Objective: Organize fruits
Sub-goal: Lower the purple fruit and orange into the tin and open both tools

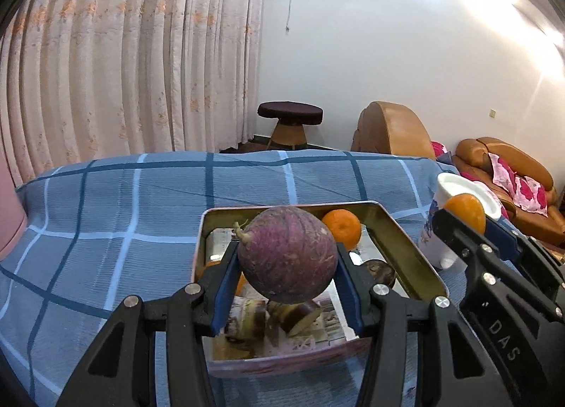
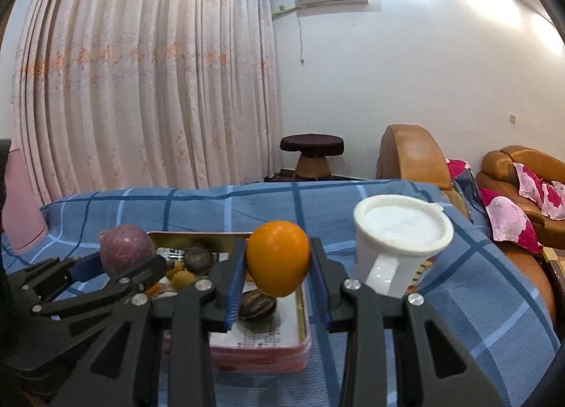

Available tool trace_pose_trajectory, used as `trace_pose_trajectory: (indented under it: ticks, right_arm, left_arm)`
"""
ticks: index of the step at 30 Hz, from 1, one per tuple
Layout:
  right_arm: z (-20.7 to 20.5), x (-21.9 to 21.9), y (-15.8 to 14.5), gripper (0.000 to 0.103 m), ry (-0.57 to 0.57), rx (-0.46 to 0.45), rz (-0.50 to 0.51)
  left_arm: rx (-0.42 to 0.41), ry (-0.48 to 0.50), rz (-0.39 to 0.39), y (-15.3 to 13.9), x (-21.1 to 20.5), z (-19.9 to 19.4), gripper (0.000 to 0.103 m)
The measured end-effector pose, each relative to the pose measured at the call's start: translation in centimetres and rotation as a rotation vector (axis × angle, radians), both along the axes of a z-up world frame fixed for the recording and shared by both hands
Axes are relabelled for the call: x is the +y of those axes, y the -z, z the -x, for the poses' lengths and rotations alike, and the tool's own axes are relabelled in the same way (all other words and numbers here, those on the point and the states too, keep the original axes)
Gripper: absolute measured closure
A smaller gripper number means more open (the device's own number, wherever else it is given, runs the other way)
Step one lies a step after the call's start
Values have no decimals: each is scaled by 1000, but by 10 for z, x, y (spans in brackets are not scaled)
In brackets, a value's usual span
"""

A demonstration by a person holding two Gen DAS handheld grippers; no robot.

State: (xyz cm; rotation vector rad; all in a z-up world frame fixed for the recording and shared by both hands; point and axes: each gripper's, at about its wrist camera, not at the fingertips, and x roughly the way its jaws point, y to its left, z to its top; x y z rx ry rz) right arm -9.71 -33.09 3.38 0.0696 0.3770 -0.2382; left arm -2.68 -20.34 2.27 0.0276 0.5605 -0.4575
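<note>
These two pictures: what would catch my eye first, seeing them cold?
Two black grippers each clamp a fruit above a metal tray on blue checked cloth: the left gripper holds a purple fruit, the right gripper an orange fruit. A white mug stands right of the tray.

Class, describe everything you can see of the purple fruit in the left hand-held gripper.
The purple fruit is round, dull purple-brown with faint pale streaks and a small stem stub on its left. It looks whole and firm-skinned. The left hand-held gripper clamps it between blue pads, lifted above the metal tin; nothing else touches it.
</note>
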Motion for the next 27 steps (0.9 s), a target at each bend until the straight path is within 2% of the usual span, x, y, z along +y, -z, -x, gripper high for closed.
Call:
trace_pose_trajectory:
  ticks: [6,12,19,27]
  right_arm:
    - [-6,-6,0,66,18,9,-9]
    - [-10,-7,0,66,29,21,-8]
    - [-25,-9,-4,66,20,21,-12]
    - [-56,-12,4,66,-20,94,-63]
  left_arm:
    - [27,26,30,-1,-13,-9,50]
    - [23,41,14,2,-15,-11,50]
    - [32,-27,18,0,-6,-28,50]
    - [71,-76,-53,11,-13,-49,50]
